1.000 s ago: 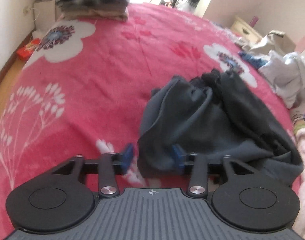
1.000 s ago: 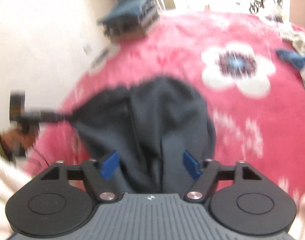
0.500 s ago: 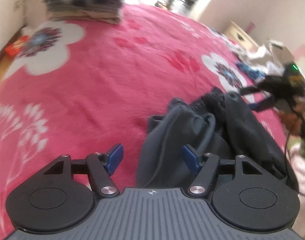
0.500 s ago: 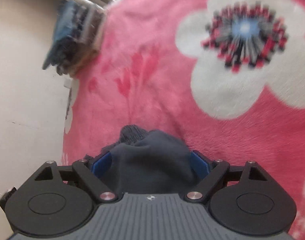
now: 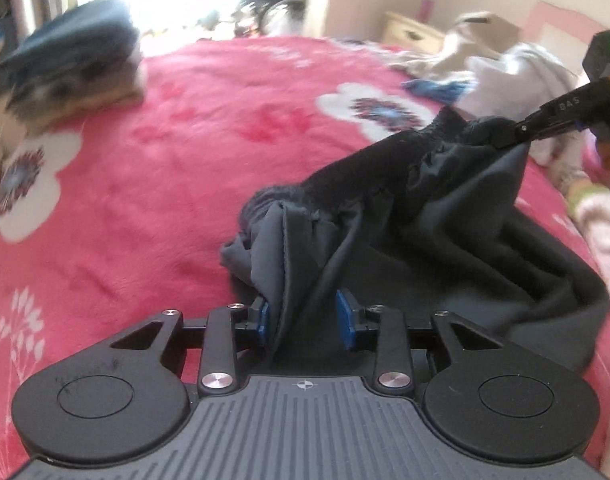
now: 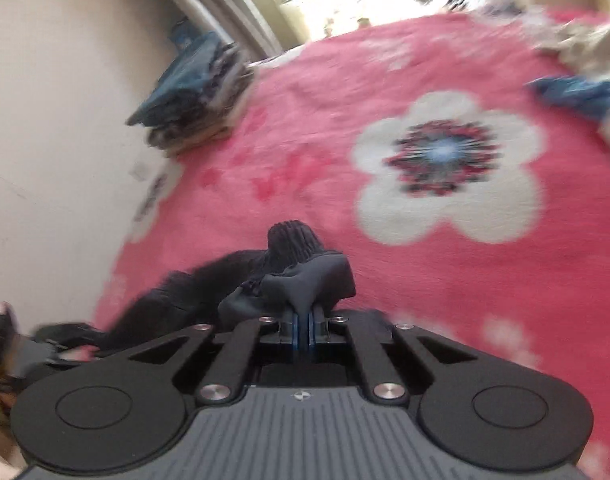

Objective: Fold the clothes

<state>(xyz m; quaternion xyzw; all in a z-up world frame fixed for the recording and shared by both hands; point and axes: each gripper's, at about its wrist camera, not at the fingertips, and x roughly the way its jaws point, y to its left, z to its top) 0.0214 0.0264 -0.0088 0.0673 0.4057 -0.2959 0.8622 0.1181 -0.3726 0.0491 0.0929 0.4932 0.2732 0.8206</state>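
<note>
Black grippers [image 5: 305, 320], blue pads [image 5: 345, 322], perhaps pink sleeve [image 5: 597, 216].

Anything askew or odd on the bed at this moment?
Nothing damaged or spilled. The dark garment is bunched and twisted, not flat: the right gripper pinches one gathered end, while the left gripper is closing with a fold between its pads. Loose clothes sit unfolded at the far right.

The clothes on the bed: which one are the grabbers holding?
The dark garment in front, the only one with the right gripper pinching it and the left gripper closing around it. The folded stack and pale pile lie untouched.
</note>
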